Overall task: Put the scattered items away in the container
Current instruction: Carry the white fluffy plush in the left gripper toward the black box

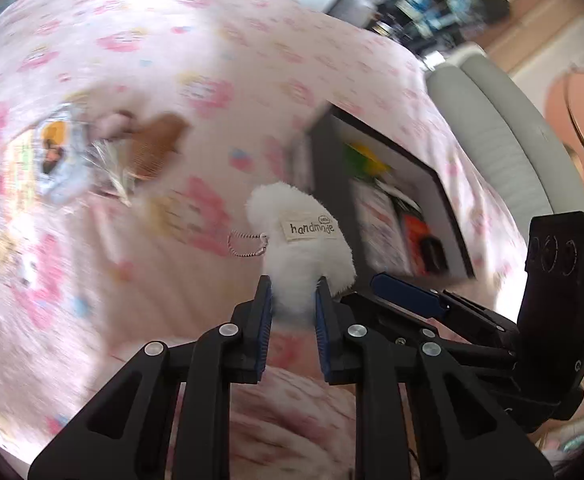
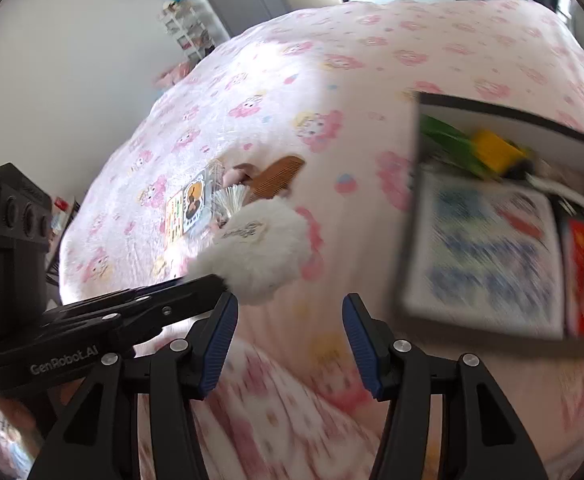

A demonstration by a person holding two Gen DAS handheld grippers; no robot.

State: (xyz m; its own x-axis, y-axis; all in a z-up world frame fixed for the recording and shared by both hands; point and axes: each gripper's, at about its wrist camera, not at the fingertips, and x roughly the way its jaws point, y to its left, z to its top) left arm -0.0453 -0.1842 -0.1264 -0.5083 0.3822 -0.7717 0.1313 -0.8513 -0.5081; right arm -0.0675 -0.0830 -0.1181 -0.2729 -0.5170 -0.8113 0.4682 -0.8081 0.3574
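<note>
My left gripper [image 1: 292, 290] is shut on a white fluffy plush keychain [image 1: 304, 240] with a "handmade" tag and a bead chain, held above the pink bed. The plush also shows in the right wrist view [image 2: 257, 250], at the tip of the left gripper. My right gripper [image 2: 289, 312] is open and empty, beside the left one. The black-rimmed box [image 1: 444, 184] lies on the bed to the right, holding a yellow and green toy, booklets and a red item; it also shows in the right wrist view [image 2: 408, 216]. A wooden comb [image 2: 275, 176], a card packet [image 2: 191, 204] and a pink item [image 2: 233, 176] lie scattered farther back.
The bed has a pink patterned cover [image 2: 332, 80]. A grey padded headboard [image 1: 504, 136] stands at the right in the left wrist view. A white shelf rack [image 2: 187, 28] and a door stand beyond the bed.
</note>
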